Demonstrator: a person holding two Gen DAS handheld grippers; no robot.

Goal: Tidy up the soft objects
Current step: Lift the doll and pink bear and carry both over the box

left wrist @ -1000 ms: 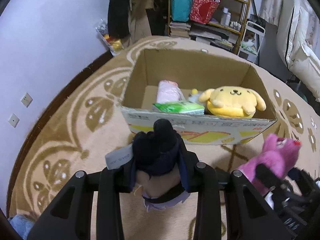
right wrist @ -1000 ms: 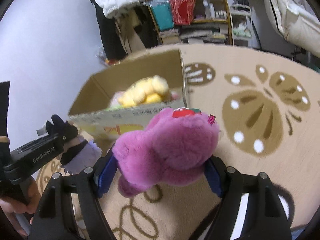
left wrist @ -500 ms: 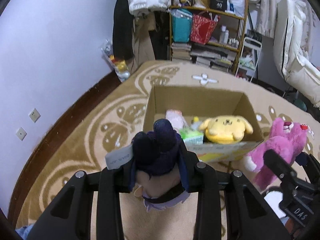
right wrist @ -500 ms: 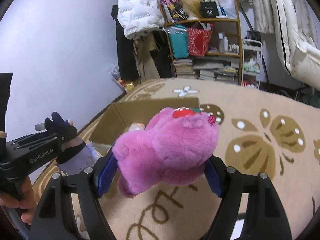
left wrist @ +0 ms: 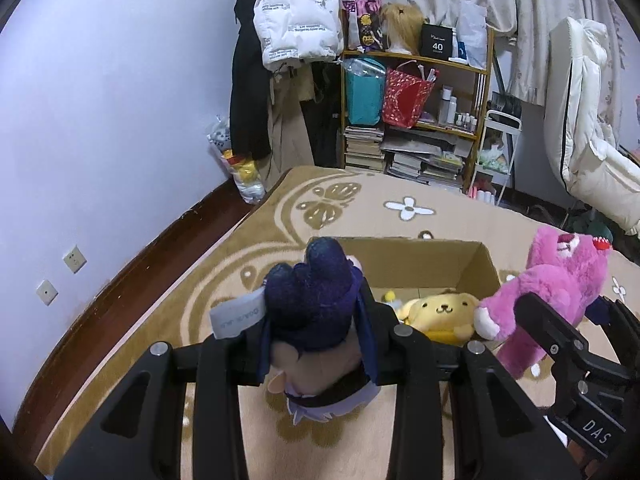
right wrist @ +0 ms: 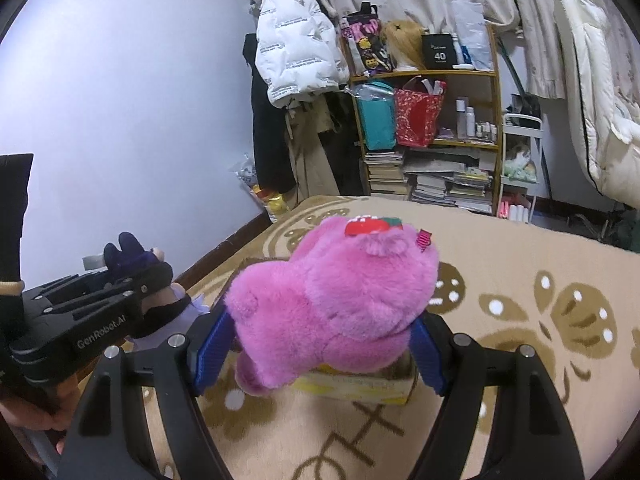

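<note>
Left gripper point(right wrist: 150, 280) body reads "GenRobot.AI". Right gripper point(left wrist: 560, 308) body reads "DAS". Black box point(left wrist: 437, 41) on shelf: "40".

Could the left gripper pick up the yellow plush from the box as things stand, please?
Probably not: the left gripper is shut on a dark doll. The yellow plush lies uncovered in the open box.
</note>
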